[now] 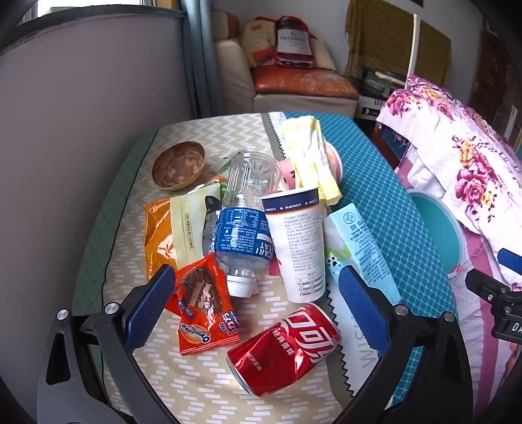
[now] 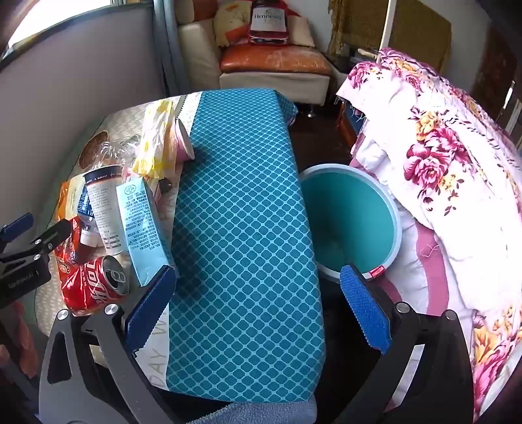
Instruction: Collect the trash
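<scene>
One dented cola can (image 1: 284,349) lies between the open left gripper (image 1: 257,303) fingers.

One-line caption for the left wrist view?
Open left gripper hovers over table litter: dented red cola can, orange snack wrapper, clear plastic bottle, white paper cup.

Red Coca-Cola can (image 1: 284,349): Chinese script logo. Orange snack wrapper (image 1: 205,310): "Ovaltine". White paper cup (image 1: 295,243): "ALDI" on rim band. Bottle-shaped cushion (image 2: 268,21) on sofa: "Hennessy". Clear bottle's blue label (image 1: 243,238): "…CARI …EAT", partly legible.
</scene>
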`<state>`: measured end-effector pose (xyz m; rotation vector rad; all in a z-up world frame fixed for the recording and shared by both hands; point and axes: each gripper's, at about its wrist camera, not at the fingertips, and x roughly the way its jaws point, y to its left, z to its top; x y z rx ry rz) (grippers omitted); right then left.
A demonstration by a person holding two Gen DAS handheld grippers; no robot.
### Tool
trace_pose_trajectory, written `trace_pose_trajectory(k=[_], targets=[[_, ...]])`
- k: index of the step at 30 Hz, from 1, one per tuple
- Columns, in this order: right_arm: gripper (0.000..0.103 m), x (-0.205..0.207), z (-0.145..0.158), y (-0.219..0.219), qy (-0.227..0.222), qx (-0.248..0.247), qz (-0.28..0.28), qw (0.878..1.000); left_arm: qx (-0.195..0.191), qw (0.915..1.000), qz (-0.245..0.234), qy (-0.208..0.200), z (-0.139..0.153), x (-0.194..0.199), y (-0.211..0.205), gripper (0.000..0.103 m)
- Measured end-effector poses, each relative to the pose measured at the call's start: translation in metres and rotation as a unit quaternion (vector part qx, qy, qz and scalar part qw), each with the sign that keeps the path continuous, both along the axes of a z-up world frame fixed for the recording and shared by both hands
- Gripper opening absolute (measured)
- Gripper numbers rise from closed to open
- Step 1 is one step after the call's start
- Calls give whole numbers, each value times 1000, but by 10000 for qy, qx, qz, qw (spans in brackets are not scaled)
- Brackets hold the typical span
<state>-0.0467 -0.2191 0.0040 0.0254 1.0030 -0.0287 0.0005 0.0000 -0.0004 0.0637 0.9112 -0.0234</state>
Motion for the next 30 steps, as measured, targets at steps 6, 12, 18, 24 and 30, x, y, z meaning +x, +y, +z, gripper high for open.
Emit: trace_pose_trajectory(k=[6, 12, 18, 24, 30], targets=[[97, 2, -2, 0, 15, -8, -19, 10000, -16, 10000, 0, 4, 0, -4, -5, 100], [97, 1, -1, 1, 57, 51, -45, 10000, -69, 10000, -9, 18, 3, -6, -5, 100], [97, 4, 2, 0, 84, 62, -81, 9999, -159, 9998, -41, 69, 3, -5, 5, 100], [97, 6, 3, 0, 116, 81, -102, 9998, -221, 9997, -59, 99, 1, -8, 4, 100], [97, 6, 1, -2, 185, 128, -149, 9996, -229, 9997, -65, 113, 0, -8, 4, 100]])
